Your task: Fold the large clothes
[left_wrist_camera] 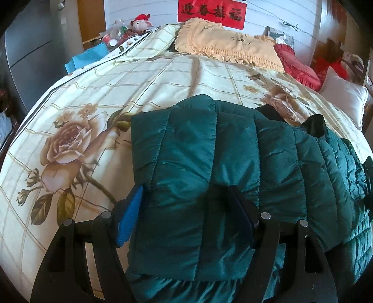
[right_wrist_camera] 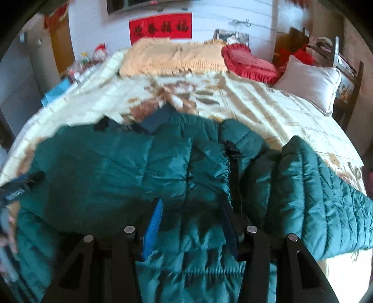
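I saw a quilted jacket [left_wrist_camera: 209, 149] — satiny, faintly glossy cloth — on a smooth printed cotton-like bedspread [left_wrist_camera: 98, 93], frilled cushion [left_wrist_camera: 223, 46] at twelve o'clock.

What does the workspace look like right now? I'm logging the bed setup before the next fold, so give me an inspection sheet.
Surface: bed with a cream floral cover, lit by sun.
Job's things: green jacket spread on the bed, part folded over; one sleeve lies out to the right.
Clutter: yellow pillow, red cushion, white pillow, toys at the head end.
Grippers: left tool and right tool each have jacket padding between the fingers.
Cables: thin cord on the wall.
Surroundings: red banner on a white wall, grey cabinet at left.
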A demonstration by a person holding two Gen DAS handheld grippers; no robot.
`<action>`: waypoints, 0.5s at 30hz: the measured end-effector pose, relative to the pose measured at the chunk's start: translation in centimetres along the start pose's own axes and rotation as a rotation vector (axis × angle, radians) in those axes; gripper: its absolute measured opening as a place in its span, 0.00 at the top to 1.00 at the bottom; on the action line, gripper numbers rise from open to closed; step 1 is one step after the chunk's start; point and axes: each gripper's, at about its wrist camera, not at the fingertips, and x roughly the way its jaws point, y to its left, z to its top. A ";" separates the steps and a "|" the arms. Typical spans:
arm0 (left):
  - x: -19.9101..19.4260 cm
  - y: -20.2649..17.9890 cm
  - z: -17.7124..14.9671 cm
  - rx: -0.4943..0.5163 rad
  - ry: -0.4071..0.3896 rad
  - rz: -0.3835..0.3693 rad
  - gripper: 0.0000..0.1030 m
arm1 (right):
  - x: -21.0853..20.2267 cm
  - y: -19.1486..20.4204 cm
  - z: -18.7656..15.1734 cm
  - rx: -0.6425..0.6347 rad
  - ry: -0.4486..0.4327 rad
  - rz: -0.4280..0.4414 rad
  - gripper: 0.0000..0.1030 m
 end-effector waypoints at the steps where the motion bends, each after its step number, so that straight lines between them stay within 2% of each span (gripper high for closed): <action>1: 0.0 0.0 0.0 0.001 0.001 0.002 0.28 | -0.6 0.0 -0.1 0.003 -0.017 0.009 0.54; 3: 0.0 0.0 0.0 0.004 -0.001 0.003 0.28 | -0.5 0.5 -0.2 -0.014 -0.009 0.006 0.54; 6: 0.0 0.1 -0.1 0.005 0.003 -0.001 0.28 | 2.2 1.0 -0.8 -0.064 0.071 -0.074 0.54; 8: -0.4 0.2 -0.2 0.006 0.017 0.004 0.28 | 3.6 0.9 -1.2 -0.061 0.096 -0.071 0.54; 11: -1.9 0.3 -0.5 0.002 0.017 0.006 0.28 | 2.5 0.8 -1.0 -0.047 0.088 -0.058 0.54; 15: -4.6 -0.1 -1.0 -0.010 -0.024 -0.047 0.28 | -0.5 -0.2 -1.5 -0.010 0.064 -0.012 0.54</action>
